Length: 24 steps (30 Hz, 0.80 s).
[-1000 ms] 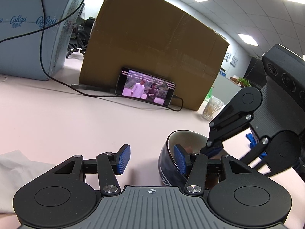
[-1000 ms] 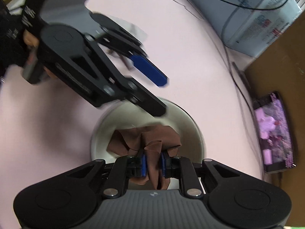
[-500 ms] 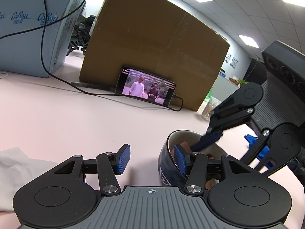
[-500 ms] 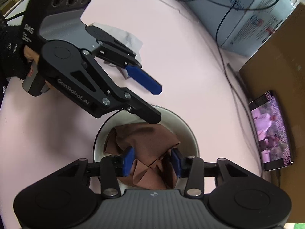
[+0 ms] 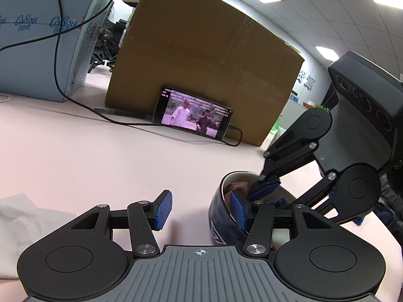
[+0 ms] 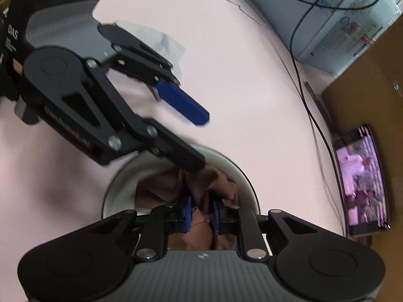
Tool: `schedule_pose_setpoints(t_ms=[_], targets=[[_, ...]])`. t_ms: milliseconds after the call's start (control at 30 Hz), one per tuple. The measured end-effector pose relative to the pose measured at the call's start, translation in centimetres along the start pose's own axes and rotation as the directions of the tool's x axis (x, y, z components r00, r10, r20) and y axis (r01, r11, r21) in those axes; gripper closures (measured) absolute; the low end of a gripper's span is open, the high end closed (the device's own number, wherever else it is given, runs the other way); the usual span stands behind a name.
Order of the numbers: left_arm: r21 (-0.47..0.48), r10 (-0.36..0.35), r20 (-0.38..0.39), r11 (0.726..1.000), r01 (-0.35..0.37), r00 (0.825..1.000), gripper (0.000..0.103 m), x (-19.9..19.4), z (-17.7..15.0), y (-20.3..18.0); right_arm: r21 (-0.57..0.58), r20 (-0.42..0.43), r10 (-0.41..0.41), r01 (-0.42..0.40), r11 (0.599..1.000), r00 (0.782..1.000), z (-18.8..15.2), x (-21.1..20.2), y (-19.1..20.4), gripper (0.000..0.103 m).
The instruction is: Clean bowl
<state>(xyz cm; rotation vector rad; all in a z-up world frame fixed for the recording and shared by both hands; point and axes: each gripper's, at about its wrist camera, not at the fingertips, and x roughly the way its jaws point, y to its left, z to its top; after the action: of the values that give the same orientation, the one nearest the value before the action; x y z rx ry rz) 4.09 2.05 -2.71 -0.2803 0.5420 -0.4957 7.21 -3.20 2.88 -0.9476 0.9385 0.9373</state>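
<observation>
A dark blue bowl (image 5: 221,216) with a pale inside (image 6: 121,183) stands on the pink table. A brown cloth (image 6: 201,183) lies bunched inside it. My right gripper (image 6: 200,214) reaches down into the bowl and is shut on the cloth; it also shows in the left wrist view (image 5: 267,191). My left gripper (image 5: 200,210) is open wide. Its right finger hangs inside the bowl's rim and its left finger stays outside; it also shows in the right wrist view (image 6: 191,136).
A phone (image 5: 192,119) playing video leans on a big cardboard box (image 5: 201,58) at the back, with a black cable (image 5: 100,115) trailing across the table. A pale blue carton (image 5: 45,35) stands far left. A white tissue (image 5: 22,216) lies near left.
My right gripper opened over the cloth half a second ago and has now closed on it again, shifting slightly inside the bowl. My left gripper has stayed open at the rim.
</observation>
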Motion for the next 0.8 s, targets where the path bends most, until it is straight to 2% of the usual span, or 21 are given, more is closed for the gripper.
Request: schedule_pose_setpoints(t_ms=[100,200,300,400,600,700,800], targets=[[0.001,0.0,0.001,1.0,0.0,1.0,0.053,0.0,0.0,0.0,0.001,-0.034,0.003,-0.003,1.0,0.999,-0.6,-0.4,0.1,0.085],[0.005,0.003,0.002,1.0,-0.003,1.0,0.053,0.0,0.0,0.0,-0.003,-0.044,0.043,-0.043,0.999,0.998,-0.6,-0.7,0.5,0.086],[0.009,0.007,0.003,1.0,-0.007,1.0,0.053,-0.1,0.0,-0.1,-0.011,-0.002,0.075,-0.075,0.997,0.997,0.0,-0.7,0.9,0.086],[0.01,0.01,0.003,1.0,-0.01,1.0,0.053,-0.1,-0.1,-0.1,-0.015,0.022,0.05,-0.05,0.999,0.999,0.5,-0.6,0.8,0.086],[0.016,0.011,0.005,1.0,-0.011,1.0,0.053,-0.1,-0.1,-0.2,0.004,-0.054,0.005,-0.005,1.0,0.999,0.0,-0.7,0.4,0.086],[0.015,0.009,0.005,1.0,-0.009,1.0,0.053,-0.1,-0.1,-0.2,-0.004,-0.084,0.016,-0.016,1.0,0.996,-0.5,-1.2,0.8,0.086],[0.012,0.006,0.002,1.0,-0.006,1.0,0.053,0.0,-0.1,-0.1,-0.013,-0.068,0.059,-0.06,0.998,0.996,-0.5,-1.7,1.1,0.086]])
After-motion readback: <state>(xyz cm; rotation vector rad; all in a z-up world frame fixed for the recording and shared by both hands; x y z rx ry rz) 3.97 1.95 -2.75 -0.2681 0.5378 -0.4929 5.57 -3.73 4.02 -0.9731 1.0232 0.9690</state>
